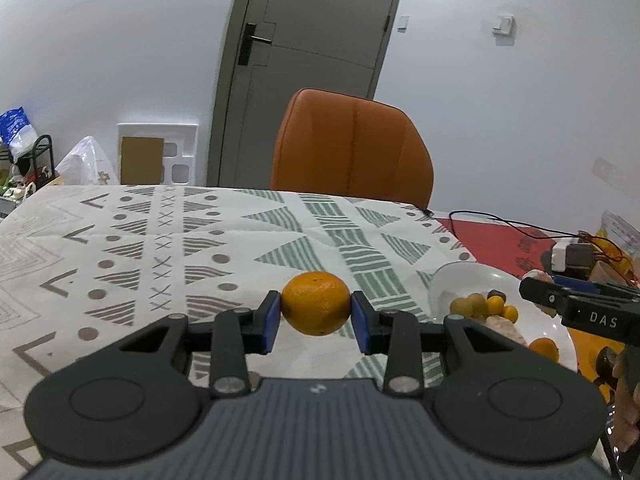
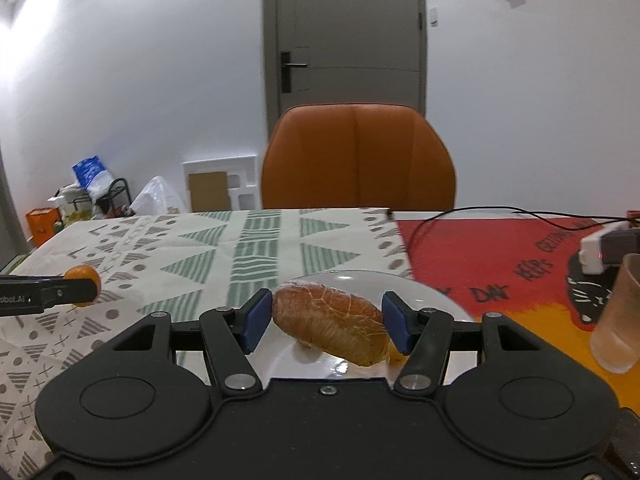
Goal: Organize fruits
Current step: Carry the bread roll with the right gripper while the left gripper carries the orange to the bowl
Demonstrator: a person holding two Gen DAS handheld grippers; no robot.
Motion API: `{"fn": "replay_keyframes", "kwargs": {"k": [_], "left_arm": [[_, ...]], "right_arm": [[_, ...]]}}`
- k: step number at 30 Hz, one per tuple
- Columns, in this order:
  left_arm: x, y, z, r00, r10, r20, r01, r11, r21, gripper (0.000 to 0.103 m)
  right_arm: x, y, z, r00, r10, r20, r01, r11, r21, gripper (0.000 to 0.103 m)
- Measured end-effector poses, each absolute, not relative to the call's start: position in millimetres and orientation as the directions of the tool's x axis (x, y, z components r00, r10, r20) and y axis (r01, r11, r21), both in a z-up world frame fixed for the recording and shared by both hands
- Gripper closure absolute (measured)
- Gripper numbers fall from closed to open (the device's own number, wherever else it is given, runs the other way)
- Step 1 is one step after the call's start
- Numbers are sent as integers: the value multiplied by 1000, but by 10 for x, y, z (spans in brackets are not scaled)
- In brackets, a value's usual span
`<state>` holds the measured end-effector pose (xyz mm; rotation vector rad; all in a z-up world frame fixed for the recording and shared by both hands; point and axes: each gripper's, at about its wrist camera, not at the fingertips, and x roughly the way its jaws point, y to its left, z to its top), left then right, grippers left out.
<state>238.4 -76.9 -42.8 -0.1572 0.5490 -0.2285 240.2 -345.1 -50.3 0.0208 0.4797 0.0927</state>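
The left gripper (image 1: 316,316) clamps a round orange (image 1: 315,303) above the patterned tablecloth (image 1: 120,248). The right gripper (image 2: 328,320) grips a wrapped oblong fruit (image 2: 330,322) over the white plate (image 2: 360,280), its long axis slanting down to the right.

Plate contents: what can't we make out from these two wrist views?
- Left wrist: the white plate runs behind the right gripper, hiding its far-side fruit; the small fruits are too small to identify.
- Right wrist: the wrapped fruit and left gripper body cover most of the plate.
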Motion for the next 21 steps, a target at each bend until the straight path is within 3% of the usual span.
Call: {"fn": "replay_keyframes", "kwargs": {"k": [21], "left_arm": [[2465, -1386, -403, 802, -318, -506, 276, 948, -159, 67]], "right_arm": [[2361, -4057, -659, 891, 17, -453, 41, 992, 116, 44]]}}
